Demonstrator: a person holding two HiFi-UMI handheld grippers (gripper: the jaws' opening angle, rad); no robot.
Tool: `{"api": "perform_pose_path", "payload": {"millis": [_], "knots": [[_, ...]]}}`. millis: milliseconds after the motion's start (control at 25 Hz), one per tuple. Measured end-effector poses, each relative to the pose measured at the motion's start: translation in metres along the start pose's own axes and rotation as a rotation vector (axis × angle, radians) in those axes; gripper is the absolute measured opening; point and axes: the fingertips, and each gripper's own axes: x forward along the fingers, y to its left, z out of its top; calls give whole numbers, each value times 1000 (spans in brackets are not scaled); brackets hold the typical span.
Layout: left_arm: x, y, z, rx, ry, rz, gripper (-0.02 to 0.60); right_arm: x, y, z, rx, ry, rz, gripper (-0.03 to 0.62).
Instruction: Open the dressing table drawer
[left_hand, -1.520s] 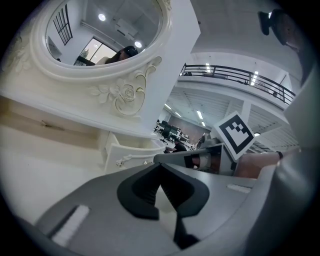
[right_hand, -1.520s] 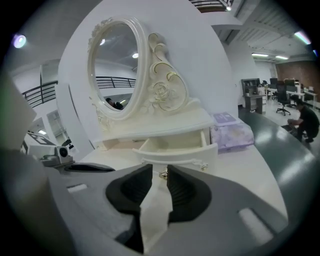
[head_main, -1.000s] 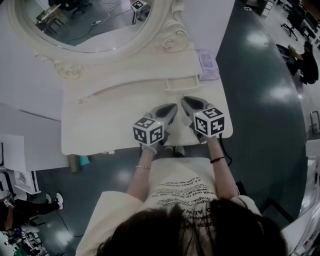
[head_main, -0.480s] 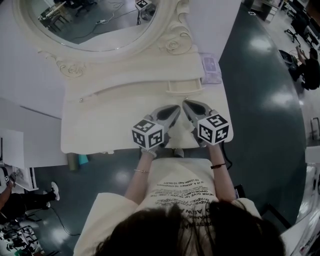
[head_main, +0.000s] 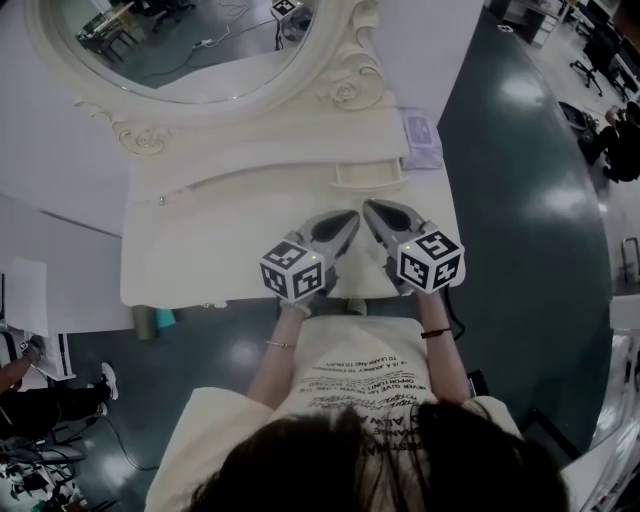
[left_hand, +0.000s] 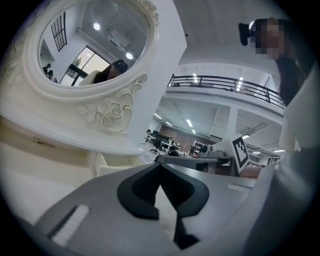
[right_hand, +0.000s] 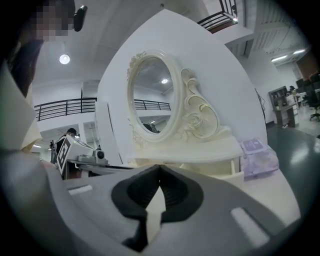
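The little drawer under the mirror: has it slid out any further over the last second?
No. The drawer juts out just as far as before, its front the same way off the purple pack beside it.

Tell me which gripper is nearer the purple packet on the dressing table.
Right. The right gripper is in front of the purple packet, slightly left; the left gripper sits farther left, beside the right one.

Cream dressing table, lilac packet
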Motion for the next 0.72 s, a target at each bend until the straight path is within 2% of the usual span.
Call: {"api": "perform_pose_path", "payload": {"millis": [720], "knots": [[3, 5, -1, -1, 0, 20, -2, 3, -8, 0, 40, -17, 6, 3]]}}
